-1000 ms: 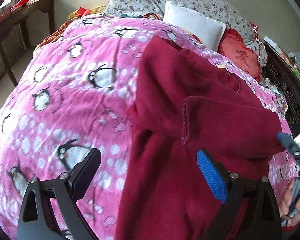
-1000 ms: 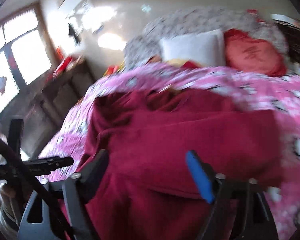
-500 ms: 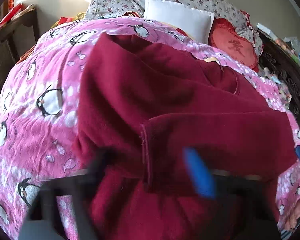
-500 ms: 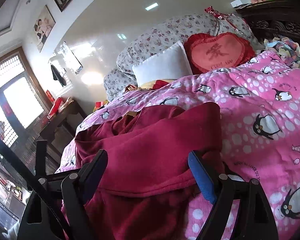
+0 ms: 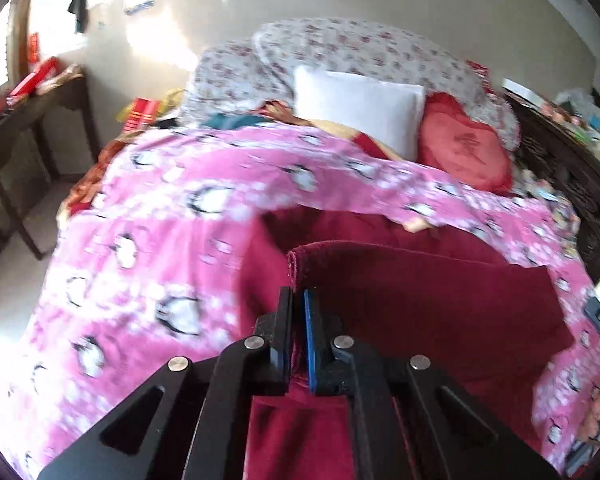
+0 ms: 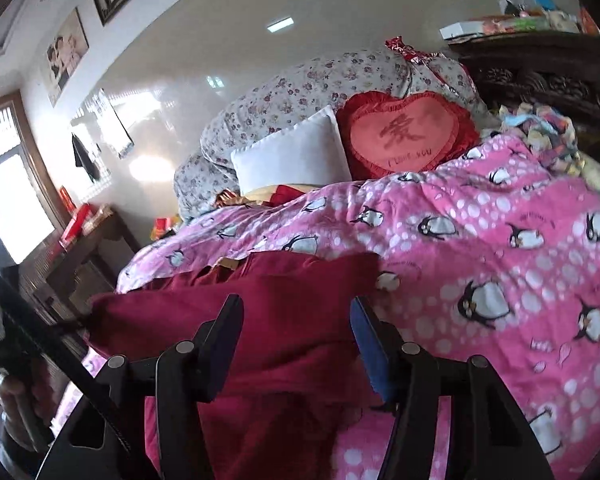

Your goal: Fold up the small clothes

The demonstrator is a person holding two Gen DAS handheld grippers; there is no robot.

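The dark red garment [image 5: 420,312] lies partly folded on the pink penguin blanket [image 5: 148,248] that covers the bed, with one layer already doubled across its body and a stitched hem edge standing up just ahead of the left gripper [image 5: 297,320]. That gripper is clamped tight on a ridge of the red cloth, its black and blue pads nearly meeting with fabric pinched between them, while the right gripper [image 6: 296,340] hangs over the near part of the same garment with its jaws spread wide and nothing held. The likeliest trouble, as I judge it, is that the left pinch has caught only the top layer (or too many layers at once), so a pull would drag the doubled panel askew and undo the fold; the plush blanket may also ride up with the cloth, since both look soft and clingy. With the right side unheld, the far corner could sag or twist during any lift. Around the work sit a white pillow [image 6: 292,152], a red heart cushion [image 6: 404,132] and a floral bolster [image 5: 340,48] at the head of the bed, well apart from the garment, and a dark side table [image 5: 24,120] beyond the blanket's edge; nothing of these blocks the fold.
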